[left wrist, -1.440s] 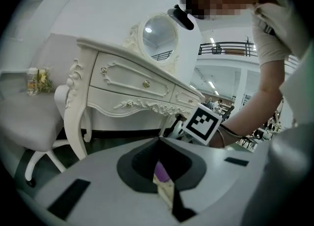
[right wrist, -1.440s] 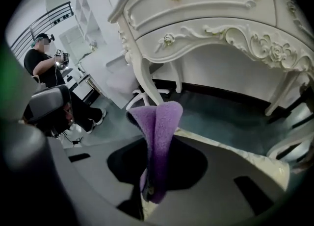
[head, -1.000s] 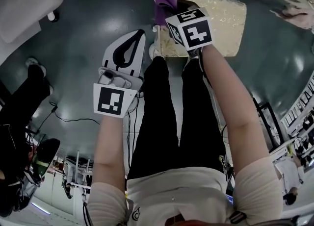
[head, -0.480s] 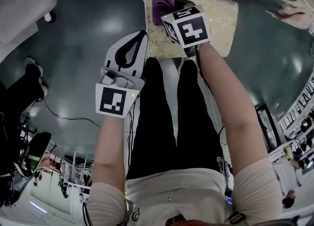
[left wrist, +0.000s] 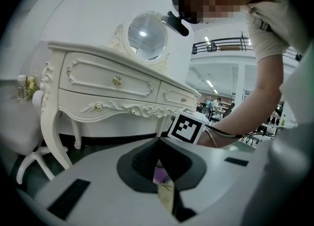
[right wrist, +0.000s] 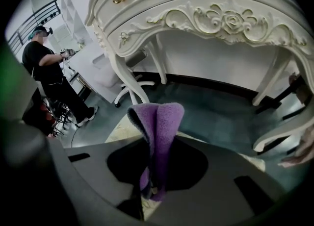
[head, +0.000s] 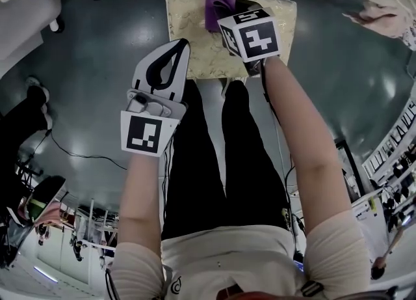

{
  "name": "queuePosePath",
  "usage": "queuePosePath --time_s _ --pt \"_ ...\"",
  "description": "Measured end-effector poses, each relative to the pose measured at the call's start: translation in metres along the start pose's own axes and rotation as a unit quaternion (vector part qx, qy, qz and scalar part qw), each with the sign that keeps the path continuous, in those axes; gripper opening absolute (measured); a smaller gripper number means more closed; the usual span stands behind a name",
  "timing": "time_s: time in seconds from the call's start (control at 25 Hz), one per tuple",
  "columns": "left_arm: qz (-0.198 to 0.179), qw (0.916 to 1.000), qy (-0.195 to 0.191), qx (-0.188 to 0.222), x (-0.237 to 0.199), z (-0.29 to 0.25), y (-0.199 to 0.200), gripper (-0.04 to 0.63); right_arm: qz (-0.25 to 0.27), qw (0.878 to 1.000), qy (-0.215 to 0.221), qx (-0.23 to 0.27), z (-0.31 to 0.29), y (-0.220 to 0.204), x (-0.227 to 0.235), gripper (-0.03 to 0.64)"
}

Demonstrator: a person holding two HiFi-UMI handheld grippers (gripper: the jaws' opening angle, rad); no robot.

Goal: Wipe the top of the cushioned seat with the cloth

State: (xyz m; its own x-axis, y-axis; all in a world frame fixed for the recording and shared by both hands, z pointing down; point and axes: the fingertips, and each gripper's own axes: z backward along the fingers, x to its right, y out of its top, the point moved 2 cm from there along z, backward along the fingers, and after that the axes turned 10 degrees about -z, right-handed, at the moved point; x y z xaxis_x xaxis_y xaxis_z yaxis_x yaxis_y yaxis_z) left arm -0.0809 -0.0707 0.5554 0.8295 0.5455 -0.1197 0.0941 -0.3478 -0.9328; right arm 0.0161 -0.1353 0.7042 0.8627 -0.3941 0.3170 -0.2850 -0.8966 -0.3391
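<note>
Our right hand-held gripper [right wrist: 153, 186] is clamped on the purple cloth [right wrist: 158, 122], which stands folded up out of its jaws, over the far edge of the cream cushioned seat [head: 195, 45]. Our left hand-held gripper [head: 181, 46] has its jaws together, holding nothing, by the seat's near left side. Beyond stands a white dressing table [right wrist: 206, 19] on the dark floor [head: 117, 45].
</note>
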Motion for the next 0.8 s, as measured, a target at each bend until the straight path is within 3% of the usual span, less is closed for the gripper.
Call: queuePosePath --time_s 0.8 --pt "-0.001 0.9999 -0.01 0.0 0.094 -0.071 0.012 0.014 -0.01 1.0 -0.017 -0.004 0.056 -0.032 0.124 0.084"
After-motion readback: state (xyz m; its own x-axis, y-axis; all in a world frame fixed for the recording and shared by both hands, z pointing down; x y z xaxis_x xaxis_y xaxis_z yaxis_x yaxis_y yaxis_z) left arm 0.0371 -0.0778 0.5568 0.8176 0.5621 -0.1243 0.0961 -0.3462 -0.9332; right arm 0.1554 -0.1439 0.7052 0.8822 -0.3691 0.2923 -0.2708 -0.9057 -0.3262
